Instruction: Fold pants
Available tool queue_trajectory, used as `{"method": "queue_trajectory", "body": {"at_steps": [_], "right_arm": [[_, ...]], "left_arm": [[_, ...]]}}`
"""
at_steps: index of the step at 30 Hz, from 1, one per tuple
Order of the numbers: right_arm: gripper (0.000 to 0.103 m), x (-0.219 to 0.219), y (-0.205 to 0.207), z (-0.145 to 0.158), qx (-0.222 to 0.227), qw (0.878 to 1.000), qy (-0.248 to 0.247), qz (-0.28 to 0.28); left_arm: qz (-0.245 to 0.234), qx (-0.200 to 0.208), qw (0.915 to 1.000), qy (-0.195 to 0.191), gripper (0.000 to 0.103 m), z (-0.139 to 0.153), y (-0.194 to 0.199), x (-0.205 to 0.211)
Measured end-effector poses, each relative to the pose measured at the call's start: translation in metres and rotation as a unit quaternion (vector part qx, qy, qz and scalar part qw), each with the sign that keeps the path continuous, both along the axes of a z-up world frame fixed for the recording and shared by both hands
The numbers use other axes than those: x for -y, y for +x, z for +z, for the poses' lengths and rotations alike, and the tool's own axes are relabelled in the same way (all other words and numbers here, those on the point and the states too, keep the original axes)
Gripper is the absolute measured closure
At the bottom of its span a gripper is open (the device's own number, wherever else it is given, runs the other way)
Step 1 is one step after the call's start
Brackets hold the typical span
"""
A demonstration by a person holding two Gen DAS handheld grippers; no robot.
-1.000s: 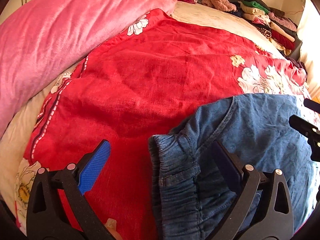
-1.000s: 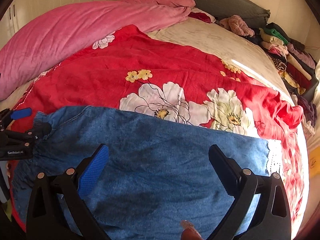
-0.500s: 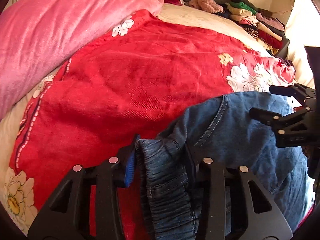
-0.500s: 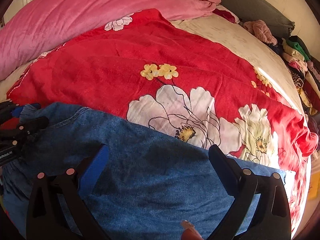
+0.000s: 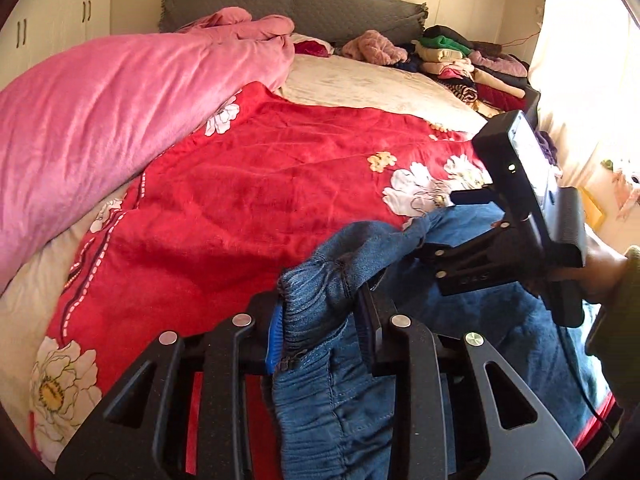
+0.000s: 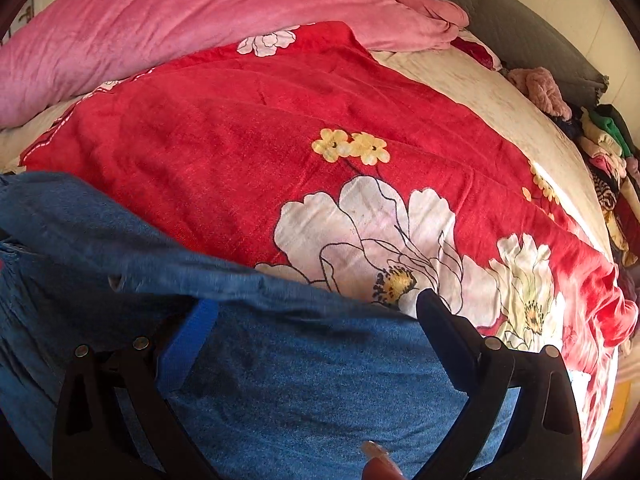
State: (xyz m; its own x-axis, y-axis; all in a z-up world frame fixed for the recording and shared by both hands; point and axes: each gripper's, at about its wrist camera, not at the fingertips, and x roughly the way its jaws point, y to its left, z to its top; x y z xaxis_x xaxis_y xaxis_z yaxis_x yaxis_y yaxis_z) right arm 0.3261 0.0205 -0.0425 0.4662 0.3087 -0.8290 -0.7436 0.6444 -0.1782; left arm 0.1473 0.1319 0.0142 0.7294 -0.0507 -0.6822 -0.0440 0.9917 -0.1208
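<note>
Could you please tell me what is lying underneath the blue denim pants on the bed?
The blue denim pants lie on a red floral blanket, which shows all along their far edge. Whatever lies directly beneath the denim is covered, so whether anything else is trapped under it cannot be seen.

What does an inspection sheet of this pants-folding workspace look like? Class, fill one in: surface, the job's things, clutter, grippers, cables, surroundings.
Surface: red floral blanket spread over a cream bedsheet on a bed.
Job's things: blue denim pants lying on the blanket; gathered waistband lifted off it.
Clutter: pink duvet heaped along one side; pile of folded clothes near the headboard.
Grippers: left gripper closing, its pads pressing the waistband; right gripper wide open over the denim, jaws closing, not pressing it.
Cables: thin dark cable at the lower right edge of the left view.
Surroundings: grey headboard, white cupboard doors, bright curtain.
</note>
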Motion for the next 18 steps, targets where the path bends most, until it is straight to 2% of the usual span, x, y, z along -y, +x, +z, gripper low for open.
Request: {"method": "queue_trajectory", "body": {"at_steps": [2, 3, 5, 8, 11, 18], "right_arm": [[0.037, 0.000, -0.006, -0.001, -0.013, 1.000, 0.013, 0.013], [0.043, 0.001, -0.010, 0.000, -0.015, 0.999, 0.021, 0.020], [0.064, 0.003, -0.019, 0.004, -0.012, 0.999, 0.033, 0.028], [0.083, 0.013, -0.031, 0.012, -0.006, 0.998, 0.051, 0.021], [0.089, 0.031, -0.043, 0.025, -0.011, 0.996, 0.091, 0.006], [0.092, 0.071, -0.091, 0.061, -0.013, 0.986, 0.167, -0.013]], "left_arm": [[-0.003, 0.001, 1.0000, 0.003, 0.082, 0.002, -0.001, 0.003], [-0.003, 0.001, 1.0000, 0.003, 0.082, 0.002, 0.000, 0.002], [0.001, -0.002, 1.0000, 0.005, 0.082, 0.000, 0.000, 0.000], [0.010, -0.003, 0.9999, 0.003, 0.082, -0.001, -0.003, -0.006], [0.013, -0.001, 0.9999, 0.003, 0.081, 0.001, -0.007, -0.009], [0.007, 0.011, 0.9999, 0.010, 0.080, 0.009, -0.026, -0.005]]}}
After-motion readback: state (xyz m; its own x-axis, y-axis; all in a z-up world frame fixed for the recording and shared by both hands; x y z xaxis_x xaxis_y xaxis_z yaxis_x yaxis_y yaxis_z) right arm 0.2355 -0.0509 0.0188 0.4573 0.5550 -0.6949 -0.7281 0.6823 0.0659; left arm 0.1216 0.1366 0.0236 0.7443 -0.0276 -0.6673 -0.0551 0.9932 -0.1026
